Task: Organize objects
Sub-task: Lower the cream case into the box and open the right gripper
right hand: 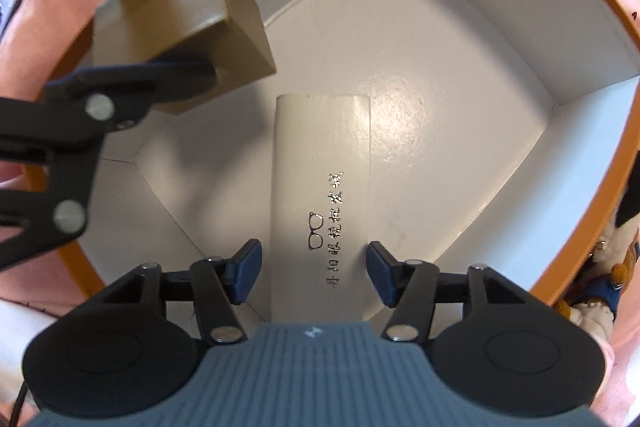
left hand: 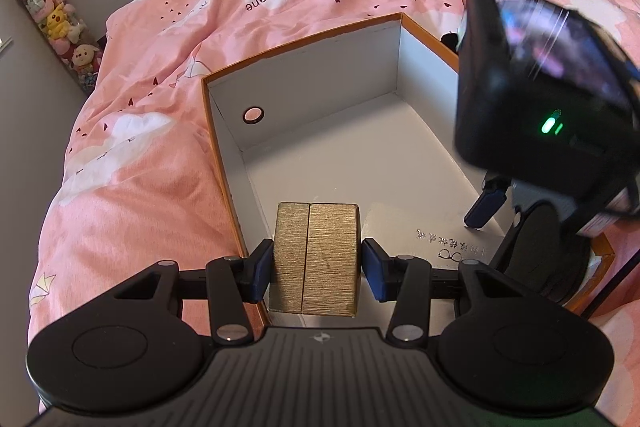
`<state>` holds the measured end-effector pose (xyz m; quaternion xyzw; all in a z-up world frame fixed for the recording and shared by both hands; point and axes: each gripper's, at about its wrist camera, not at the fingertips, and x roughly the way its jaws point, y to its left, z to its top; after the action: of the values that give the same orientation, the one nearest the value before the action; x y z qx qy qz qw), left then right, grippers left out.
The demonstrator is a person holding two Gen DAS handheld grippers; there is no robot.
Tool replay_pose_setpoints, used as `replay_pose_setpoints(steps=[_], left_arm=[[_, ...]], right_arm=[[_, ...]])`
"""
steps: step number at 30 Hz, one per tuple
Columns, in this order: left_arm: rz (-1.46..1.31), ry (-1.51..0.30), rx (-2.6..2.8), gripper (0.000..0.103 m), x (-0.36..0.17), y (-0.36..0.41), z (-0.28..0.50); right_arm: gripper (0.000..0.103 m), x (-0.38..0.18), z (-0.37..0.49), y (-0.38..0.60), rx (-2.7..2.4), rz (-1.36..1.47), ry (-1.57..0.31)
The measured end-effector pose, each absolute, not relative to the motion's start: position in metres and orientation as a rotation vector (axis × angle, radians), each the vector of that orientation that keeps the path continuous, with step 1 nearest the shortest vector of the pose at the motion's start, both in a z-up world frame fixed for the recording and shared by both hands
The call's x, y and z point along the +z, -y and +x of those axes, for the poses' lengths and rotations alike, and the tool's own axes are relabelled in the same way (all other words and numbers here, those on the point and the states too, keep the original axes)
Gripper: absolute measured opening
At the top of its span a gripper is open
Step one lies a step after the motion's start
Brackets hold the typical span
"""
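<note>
Nearest in the left wrist view, the left tongs [left hand: 318, 273] are clamped on a gold box [left hand: 314, 259], pads pressing its two side faces. The gold box hangs tilted over the near rim of the carton [left hand: 224, 163], not yet set down; the right wrist view confirms it is clear of the carton floor, above the near-left corner.

Nearest in the right wrist view, the right tongs [right hand: 314, 277] point straight down into the carton and stand wide. A white case [right hand: 322, 195] lies flat on the carton floor between the two pads, but neither pad touches it: a gap shows on each side. Judgement: the case is released and placed.

Progress, judged: one item, the white case, is in the carton. The gold box is over the carton and remains to be lowered, most likely into the free floor left of the case. The far half of the carton is bare white floor, so room is ample.

Beyond the carton's right rim a plush toy [right hand: 610, 287] lies on the bed [left hand: 160, 87], partly hidden; it may be a further item to store, though that cannot be confirmed.

Farther off, at the wall, a tall tube of soft toys [left hand: 52, 15] stands beside the bed.
</note>
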<state>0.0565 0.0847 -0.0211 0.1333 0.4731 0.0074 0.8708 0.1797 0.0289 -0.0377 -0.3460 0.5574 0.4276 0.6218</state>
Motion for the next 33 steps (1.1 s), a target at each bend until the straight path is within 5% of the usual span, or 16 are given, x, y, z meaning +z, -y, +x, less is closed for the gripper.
replay_pose_setpoints(steps=[7,33], left_arm=[[0.261,-0.973,0.025,0.054,-0.018,-0.086,0.056],[0.161,-1.035,0.033,0.054,-0.019,-0.105,0.095]], right_arm=[[0.057,-0.036,0.189,-0.039,1.009,-0.885,-1.248],[0.057,0.016,0.264,-0.058,1.211,-1.411,-0.534]])
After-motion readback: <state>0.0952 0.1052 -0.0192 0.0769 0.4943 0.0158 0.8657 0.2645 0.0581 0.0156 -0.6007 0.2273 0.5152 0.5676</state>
